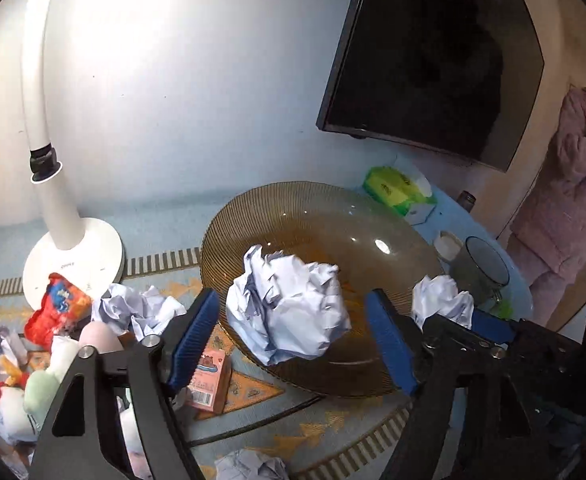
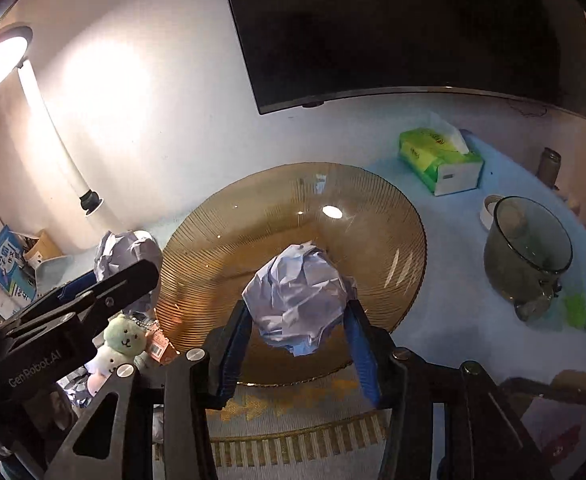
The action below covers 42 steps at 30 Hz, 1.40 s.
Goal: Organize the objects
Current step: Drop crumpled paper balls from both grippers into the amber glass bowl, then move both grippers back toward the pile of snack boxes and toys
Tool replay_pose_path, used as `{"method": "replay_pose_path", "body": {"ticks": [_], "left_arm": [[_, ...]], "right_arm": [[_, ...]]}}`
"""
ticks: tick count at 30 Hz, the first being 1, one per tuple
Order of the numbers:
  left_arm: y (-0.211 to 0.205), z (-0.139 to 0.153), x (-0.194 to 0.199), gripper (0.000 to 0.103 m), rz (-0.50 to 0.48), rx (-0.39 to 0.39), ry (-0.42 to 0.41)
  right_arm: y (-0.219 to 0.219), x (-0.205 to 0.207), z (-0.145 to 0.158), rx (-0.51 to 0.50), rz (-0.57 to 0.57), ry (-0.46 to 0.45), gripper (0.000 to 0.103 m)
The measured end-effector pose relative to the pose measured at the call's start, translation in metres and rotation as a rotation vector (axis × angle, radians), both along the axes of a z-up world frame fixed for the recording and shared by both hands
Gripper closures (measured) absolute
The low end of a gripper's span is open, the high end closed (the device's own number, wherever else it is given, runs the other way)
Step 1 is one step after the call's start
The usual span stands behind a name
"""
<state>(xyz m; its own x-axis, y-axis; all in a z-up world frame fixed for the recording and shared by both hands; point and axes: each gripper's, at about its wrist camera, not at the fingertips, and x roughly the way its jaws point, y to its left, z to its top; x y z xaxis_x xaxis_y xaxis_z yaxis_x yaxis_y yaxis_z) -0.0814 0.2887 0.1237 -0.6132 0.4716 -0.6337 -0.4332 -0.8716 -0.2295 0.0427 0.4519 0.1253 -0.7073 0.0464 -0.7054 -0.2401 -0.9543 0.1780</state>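
An amber ribbed glass plate sits on the table. My left gripper stands wide open around a crumpled white paper ball over the plate's near part; the blue pads do not touch it. My right gripper is shut on another crumpled paper ball over the plate's near edge. That ball and the right gripper also show in the left wrist view. The left gripper and its ball show in the right wrist view.
Left of the plate lie more paper balls, a red snack bag, plush toys, a pink carton and a white lamp base. A green tissue pack and a dark glass cup stand right. A person stands far right.
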Motion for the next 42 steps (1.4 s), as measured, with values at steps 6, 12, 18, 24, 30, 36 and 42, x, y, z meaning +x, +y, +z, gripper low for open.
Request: {"method": "replay_pose_path", "body": {"ticks": [6,12,18,24,30,36,42], "left_arm": [[-0.032,0.013,0.025,0.024,-0.014,0.023,-0.005],[-0.122,0.015,0.102,0.002,0.097,0.043,0.069],[-0.24,-0.034,0.159,0.002,0.405,-0.042,0.039],[-0.338,-0.087,0.159,0.002,0.709,-0.146,-0.04],[-0.345,-0.108,0.141,0.002,0.68,-0.101,-0.165],[-0.348,-0.109,0.148,0.002,0.682,-0.072,-0.167],[-0.375,-0.098,0.133,0.002,0.825,0.041,-0.198]], "right_arm": [[0.005,0.027,0.008,-0.01,-0.002,0.038,0.046],[-0.044,0.086,0.007,-0.057,0.123,0.124,0.014],[-0.114,0.088,-0.041,0.011,0.215,0.076,0.008],[-0.129,0.058,-0.079,0.126,0.192,0.015,0.008],[-0.135,0.051,-0.086,0.158,0.183,-0.025,0.008],[-0.138,0.05,-0.088,0.167,0.191,-0.04,0.008],[-0.139,0.049,-0.09,0.164,0.196,-0.06,0.008]]}}
